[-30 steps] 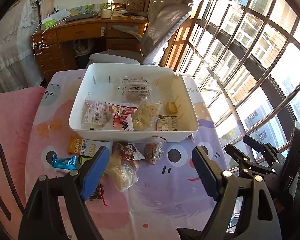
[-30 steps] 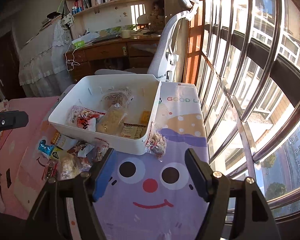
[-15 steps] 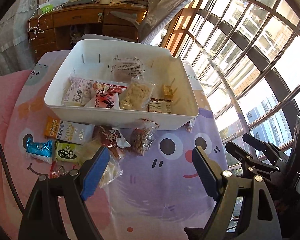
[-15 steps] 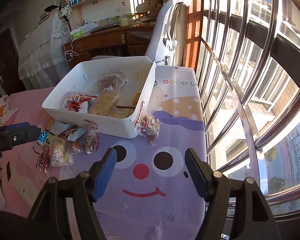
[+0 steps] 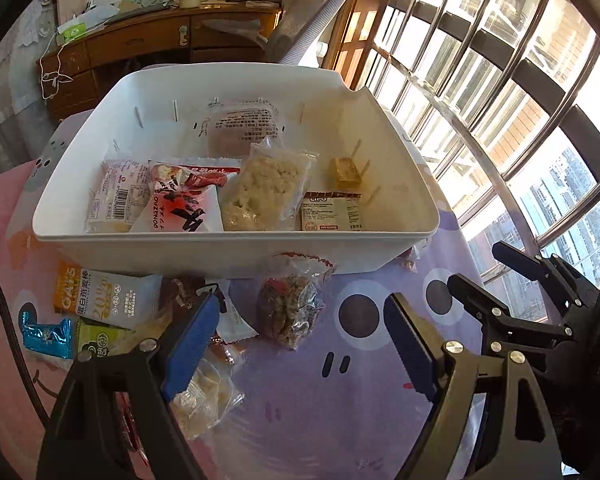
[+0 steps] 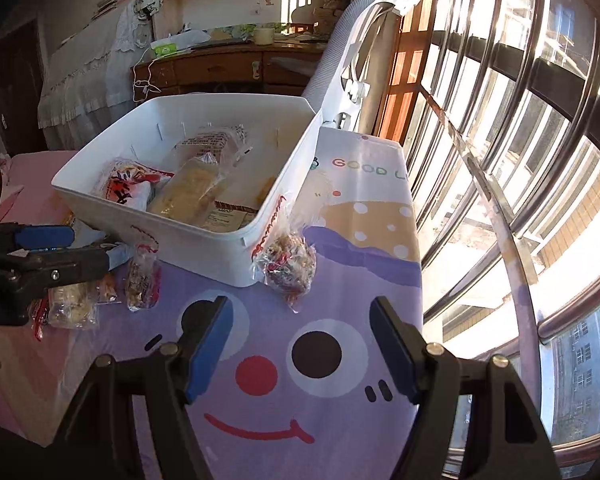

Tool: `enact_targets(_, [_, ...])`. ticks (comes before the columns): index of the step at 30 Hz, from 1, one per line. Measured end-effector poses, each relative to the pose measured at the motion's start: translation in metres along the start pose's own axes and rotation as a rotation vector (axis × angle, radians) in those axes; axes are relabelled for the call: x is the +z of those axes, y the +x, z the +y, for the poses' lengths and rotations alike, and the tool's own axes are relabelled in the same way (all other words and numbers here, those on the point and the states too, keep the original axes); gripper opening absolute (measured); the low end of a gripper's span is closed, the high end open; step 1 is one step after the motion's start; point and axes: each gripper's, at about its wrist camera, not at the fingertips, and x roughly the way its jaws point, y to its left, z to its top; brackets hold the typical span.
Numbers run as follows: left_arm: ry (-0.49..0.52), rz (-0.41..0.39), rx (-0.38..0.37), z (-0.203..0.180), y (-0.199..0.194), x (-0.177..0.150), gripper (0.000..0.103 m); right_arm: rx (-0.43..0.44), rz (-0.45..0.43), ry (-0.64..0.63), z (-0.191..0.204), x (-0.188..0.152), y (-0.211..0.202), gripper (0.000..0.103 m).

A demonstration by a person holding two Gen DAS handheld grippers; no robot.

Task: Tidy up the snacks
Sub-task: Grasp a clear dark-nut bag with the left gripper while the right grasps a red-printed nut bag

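Note:
A white bin (image 5: pixel 228 248) (image 6: pixel 220 256) on the cartoon tablecloth holds several snack packets. In front of it, in the left wrist view, lie a clear bag of nut clusters (image 5: pixel 290 306), an oat bar wrapper (image 5: pixel 100 296), a blue wrapper (image 5: pixel 46 336) and a pale crispy bag (image 5: pixel 204 396). My left gripper (image 5: pixel 296 346) hangs open just above the nut cluster bag, nothing between its blue pads. In the right wrist view another clear nut bag (image 6: pixel 288 264) leans on the bin's corner. My right gripper (image 6: pixel 300 350) is open below it, empty.
A wooden desk (image 5: pixel 140 44) and a grey office chair (image 6: pixel 340 72) stand behind the table. Barred windows (image 6: pixel 520 140) run along the right edge. The left gripper's arm (image 6: pixel 40 264) reaches in from the left of the right wrist view.
Both grippers have sunk toward the table, so the bin and the loose packets look larger. The left one now hangs over the nut cluster bag. Both stayed open.

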Motion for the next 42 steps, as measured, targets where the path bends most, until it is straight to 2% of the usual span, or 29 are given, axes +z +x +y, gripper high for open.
enact_targets(6, [0.080,0.006,0.033,-0.013,0.023,0.002,0.083,-0.022,0.018,-0.081,0.008,0.000,0.031,0.071])
enact_targets(15, [0.092,0.041,0.053,-0.020,0.050,-0.002,0.078,-0.019,0.035,-0.114,0.008,0.003,0.061,0.071])
enact_targets(24, [0.079,0.084,0.056,-0.016,0.068,-0.001,0.064,-0.015,0.054,-0.122,0.005,0.003,0.077,0.071])
enact_targets(27, [0.083,0.093,0.054,-0.016,0.071,-0.002,0.055,-0.020,0.057,-0.123,0.003,0.004,0.082,0.070])
enact_targets(28, [0.083,0.097,0.054,-0.016,0.072,-0.002,0.051,-0.020,0.058,-0.123,0.003,0.004,0.083,0.069])
enact_targets(33, [0.085,0.100,0.043,-0.017,0.075,-0.002,0.050,-0.010,0.054,-0.130,0.002,0.007,0.085,0.061])
enact_targets(38, [0.077,0.093,0.027,-0.013,0.072,-0.002,0.048,0.006,0.056,-0.154,0.009,0.010,0.086,0.042])
enact_targets(42, [0.091,0.090,0.014,-0.014,0.069,-0.001,0.045,0.009,0.065,-0.149,0.009,0.011,0.086,0.042])
